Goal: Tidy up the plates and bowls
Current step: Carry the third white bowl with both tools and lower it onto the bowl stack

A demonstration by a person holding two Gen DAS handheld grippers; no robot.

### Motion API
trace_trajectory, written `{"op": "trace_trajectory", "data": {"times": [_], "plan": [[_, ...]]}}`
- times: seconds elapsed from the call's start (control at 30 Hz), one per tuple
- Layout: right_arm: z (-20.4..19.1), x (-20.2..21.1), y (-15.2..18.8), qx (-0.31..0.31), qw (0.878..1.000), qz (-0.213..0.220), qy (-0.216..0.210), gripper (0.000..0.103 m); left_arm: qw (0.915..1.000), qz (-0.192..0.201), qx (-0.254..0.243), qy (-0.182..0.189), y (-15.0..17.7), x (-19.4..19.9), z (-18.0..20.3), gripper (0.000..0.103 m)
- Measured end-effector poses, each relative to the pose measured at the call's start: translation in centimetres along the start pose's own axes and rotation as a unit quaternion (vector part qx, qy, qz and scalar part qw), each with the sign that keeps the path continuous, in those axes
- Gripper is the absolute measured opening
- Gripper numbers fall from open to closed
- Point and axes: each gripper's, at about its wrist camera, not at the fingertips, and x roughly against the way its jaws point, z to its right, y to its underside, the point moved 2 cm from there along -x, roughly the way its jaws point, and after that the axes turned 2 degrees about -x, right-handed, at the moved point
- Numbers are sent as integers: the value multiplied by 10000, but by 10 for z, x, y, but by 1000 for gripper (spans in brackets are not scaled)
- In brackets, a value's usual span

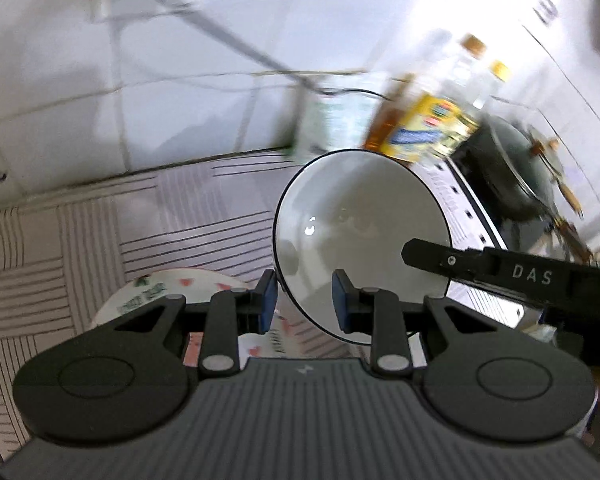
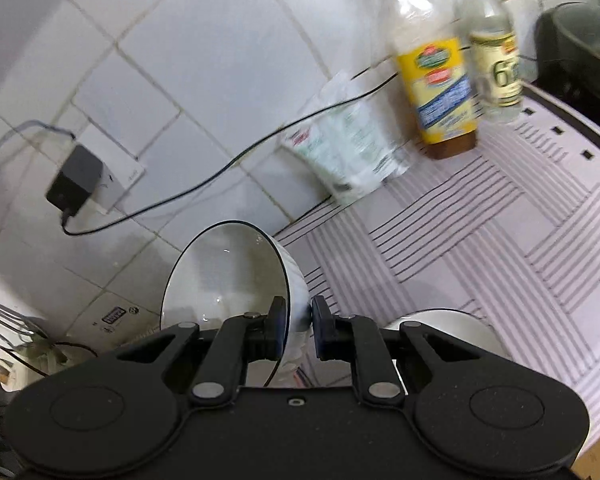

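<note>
Left tongs (image 1: 304, 300): clamped on near rim of white bowl (image 1: 360, 240), bowl lifted clear of bench (image 1: 100, 220), tilted steeply. Right tongs (image 2: 298, 328): clenched on rim of same bowl, opposite side; two-handed hold likely for steady carry. Patterned bowl (image 1: 156, 292) below left tongs, at near bench edge, probable stacking target. Bottles (image 2: 436, 64), packet (image 2: 348, 148) along back edge by tiled wall.

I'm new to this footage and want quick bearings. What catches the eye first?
A white bowl with a dark rim, tilted in mid-air, gripped at its rim by both the left gripper and the right gripper. Behind it, bottles stand by the tiled wall.
</note>
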Motion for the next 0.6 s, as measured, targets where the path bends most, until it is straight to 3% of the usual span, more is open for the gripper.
{"op": "trace_trajectory", "data": {"times": [0.3,0.6], "plan": [[55,42,14,-185,9992,337,93,18,9976,-318,-598,119,13,-17,65,27],[95,34,19,133,9997,67,176,18,9948,-769,-575,-328,23,-45,109,27]]}}
